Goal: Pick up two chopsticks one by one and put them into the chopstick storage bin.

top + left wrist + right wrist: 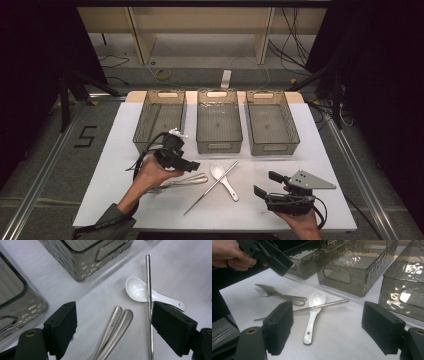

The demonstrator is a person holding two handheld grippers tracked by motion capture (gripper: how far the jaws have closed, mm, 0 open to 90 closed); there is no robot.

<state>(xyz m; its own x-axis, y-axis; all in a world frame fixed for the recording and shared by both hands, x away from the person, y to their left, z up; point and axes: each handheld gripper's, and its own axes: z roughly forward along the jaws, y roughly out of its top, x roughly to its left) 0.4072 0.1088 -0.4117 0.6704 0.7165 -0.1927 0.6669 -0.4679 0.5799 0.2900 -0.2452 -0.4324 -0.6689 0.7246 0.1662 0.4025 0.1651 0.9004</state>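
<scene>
Left hand-held gripper wide, empty above fork and knife handles; right hand-held gripper wide, empty.

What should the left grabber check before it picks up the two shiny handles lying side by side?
1. Left gripper open: ok, the jaws stand wide with nothing pressed between them.
2. Aimed at the pair: ok, the two metal handles lie between the jaws in the left gripper view.
3. Pair lying together: ok, fork and its partner rest side by side, touching.
4. Metal chopstick out of the way: not ok, it runs right beside one jaw.
5. White spoon free: not ok, the chopstick lies across it.
6. Right gripper clear: ok, open and off to the side.
</scene>
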